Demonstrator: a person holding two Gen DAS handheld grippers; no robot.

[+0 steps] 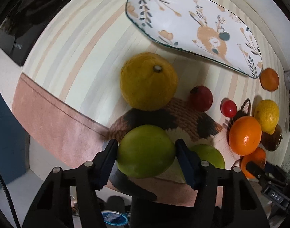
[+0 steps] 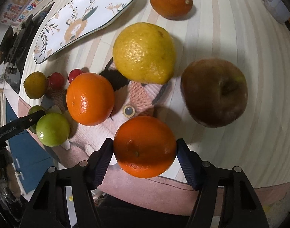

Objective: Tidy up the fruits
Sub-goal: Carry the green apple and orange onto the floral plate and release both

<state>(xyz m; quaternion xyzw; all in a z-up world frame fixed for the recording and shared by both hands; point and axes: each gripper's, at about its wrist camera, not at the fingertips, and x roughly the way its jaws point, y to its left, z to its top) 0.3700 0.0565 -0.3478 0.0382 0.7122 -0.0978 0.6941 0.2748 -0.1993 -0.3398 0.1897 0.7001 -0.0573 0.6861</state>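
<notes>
My left gripper (image 1: 146, 152) is shut on a green fruit (image 1: 145, 150) over the knitted cat-face mat (image 1: 183, 117) near the table's front edge. My right gripper (image 2: 145, 150) is shut on an orange (image 2: 144, 146) over the same mat (image 2: 137, 95). In the left wrist view a yellow citrus (image 1: 148, 81), a red fruit (image 1: 201, 97), a cherry tomato (image 1: 228, 107) and a second green fruit (image 1: 209, 155) lie ahead. In the right wrist view a second orange (image 2: 90, 98), a lemon (image 2: 144, 52), a dark apple (image 2: 214, 92) and a dark orange fruit (image 2: 170, 1) lie ahead.
An oval floral plate (image 1: 194, 24) lies at the back of the striped tablecloth; it also shows in the right wrist view (image 2: 84, 20). More oranges (image 1: 244, 134) and a lemon (image 1: 266, 115) sit at the right. A black device (image 1: 15, 43) lies far left.
</notes>
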